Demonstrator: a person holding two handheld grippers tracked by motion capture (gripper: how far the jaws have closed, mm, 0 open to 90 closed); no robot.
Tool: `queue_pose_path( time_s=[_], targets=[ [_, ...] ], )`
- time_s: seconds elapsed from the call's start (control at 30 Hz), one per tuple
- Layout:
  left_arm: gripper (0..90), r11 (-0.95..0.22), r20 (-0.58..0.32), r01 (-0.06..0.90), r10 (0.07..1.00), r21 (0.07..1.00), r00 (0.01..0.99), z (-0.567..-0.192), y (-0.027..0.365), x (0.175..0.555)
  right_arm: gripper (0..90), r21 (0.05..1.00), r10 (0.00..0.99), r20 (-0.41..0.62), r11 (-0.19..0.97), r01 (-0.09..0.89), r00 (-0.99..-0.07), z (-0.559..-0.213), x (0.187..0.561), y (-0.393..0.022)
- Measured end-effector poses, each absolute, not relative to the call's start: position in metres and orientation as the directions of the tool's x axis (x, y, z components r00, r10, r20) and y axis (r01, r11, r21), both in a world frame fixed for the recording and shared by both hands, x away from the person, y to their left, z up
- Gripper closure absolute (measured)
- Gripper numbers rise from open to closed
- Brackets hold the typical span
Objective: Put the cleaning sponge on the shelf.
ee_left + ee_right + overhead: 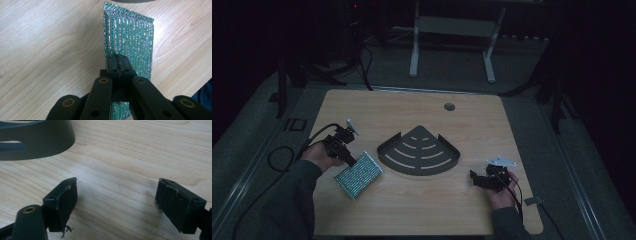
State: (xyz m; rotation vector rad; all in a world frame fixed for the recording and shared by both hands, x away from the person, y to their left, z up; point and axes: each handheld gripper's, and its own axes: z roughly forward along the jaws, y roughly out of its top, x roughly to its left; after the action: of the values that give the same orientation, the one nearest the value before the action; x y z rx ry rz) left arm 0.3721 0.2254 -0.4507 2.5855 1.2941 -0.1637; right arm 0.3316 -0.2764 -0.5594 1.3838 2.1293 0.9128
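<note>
Grey tray [452, 161]: nothing inside | left gripper [119, 65]: clamped on green pad [132, 42], near tray | right gripper [116, 205]: jaws apart, nothing between, over table [412, 205]

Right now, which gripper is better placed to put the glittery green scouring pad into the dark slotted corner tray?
Left gripper: shut on the pad, beside the tray. Right gripper is open, holding nothing.

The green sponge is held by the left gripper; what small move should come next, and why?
Probably carry the green sponge toward the dark corner rack. The left gripper is shut on its edge, the rack sits close beside it, and the right gripper rests open over the table.
</note>
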Motion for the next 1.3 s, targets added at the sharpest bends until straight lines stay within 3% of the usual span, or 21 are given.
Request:
queue_pose_path(
  time_s=[1.3],
  targets=[
    [90.0, -0.585, -0.163, 0.766, 0.756, 0.264, 0.634, -0.404, 0.193, 0.399, 17.4, 0.728, 0.915, -0.008, 0.281, 0.625, -0.403, -0.559, 0.332, -0.276]
  ],
)
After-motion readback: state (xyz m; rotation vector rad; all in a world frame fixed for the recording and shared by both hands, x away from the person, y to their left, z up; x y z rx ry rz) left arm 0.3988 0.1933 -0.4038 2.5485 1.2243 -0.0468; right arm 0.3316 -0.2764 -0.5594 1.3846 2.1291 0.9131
